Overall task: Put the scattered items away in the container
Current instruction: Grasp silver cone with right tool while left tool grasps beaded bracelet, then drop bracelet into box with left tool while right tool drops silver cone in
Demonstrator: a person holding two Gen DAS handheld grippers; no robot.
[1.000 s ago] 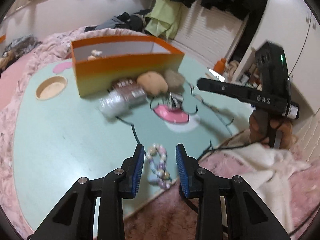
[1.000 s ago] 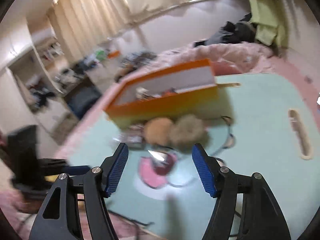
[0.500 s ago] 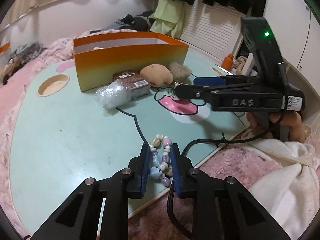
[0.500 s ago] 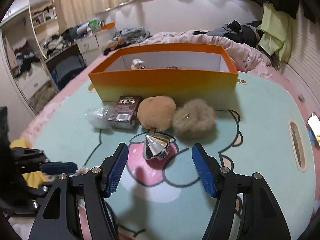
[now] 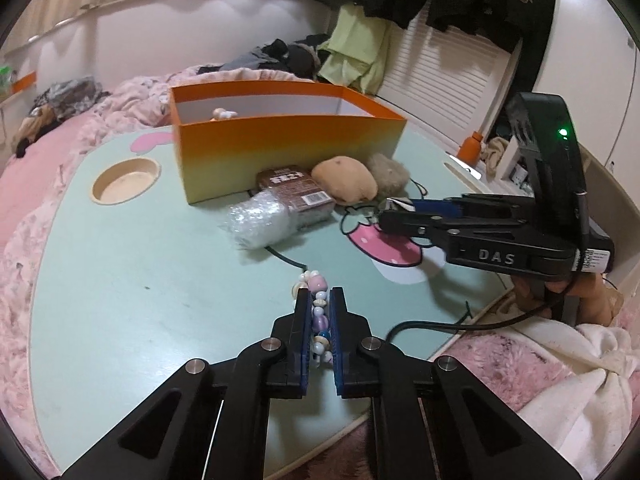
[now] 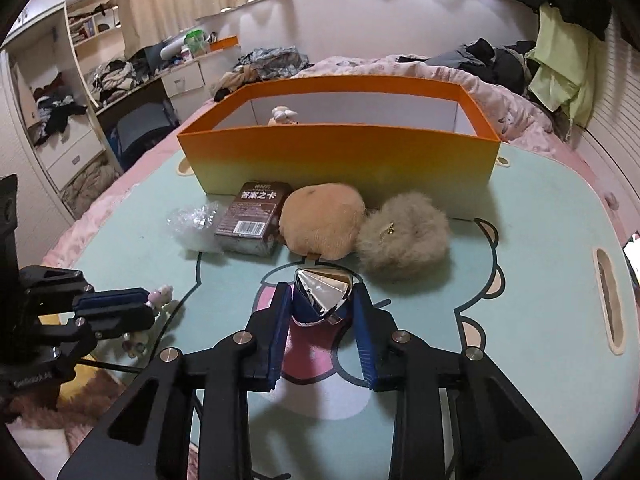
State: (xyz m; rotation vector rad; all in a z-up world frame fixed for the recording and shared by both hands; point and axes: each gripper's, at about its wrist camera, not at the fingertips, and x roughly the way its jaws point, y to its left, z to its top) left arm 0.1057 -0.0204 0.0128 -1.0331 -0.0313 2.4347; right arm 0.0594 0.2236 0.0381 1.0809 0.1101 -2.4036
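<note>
Our left gripper (image 5: 320,312), apart a second ago, now pinches the bead bracelet (image 5: 319,312) on the table (image 5: 140,280). Our right gripper (image 6: 320,308) has just closed onto the silver cone (image 6: 320,292) before the orange box (image 6: 340,156).

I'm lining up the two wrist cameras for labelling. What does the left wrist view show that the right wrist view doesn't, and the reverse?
Only the left wrist view: the left gripper from behind, shut on the bead bracelet; a round recess in the table; the hand holding the right gripper.

Only the right wrist view: the right gripper, whose jaws have just been closing, against the silver cone-shaped object; a slot in the table.

Both: orange box, brown packet, tan plush, grey fluffy ball, clear plastic wrap.
</note>
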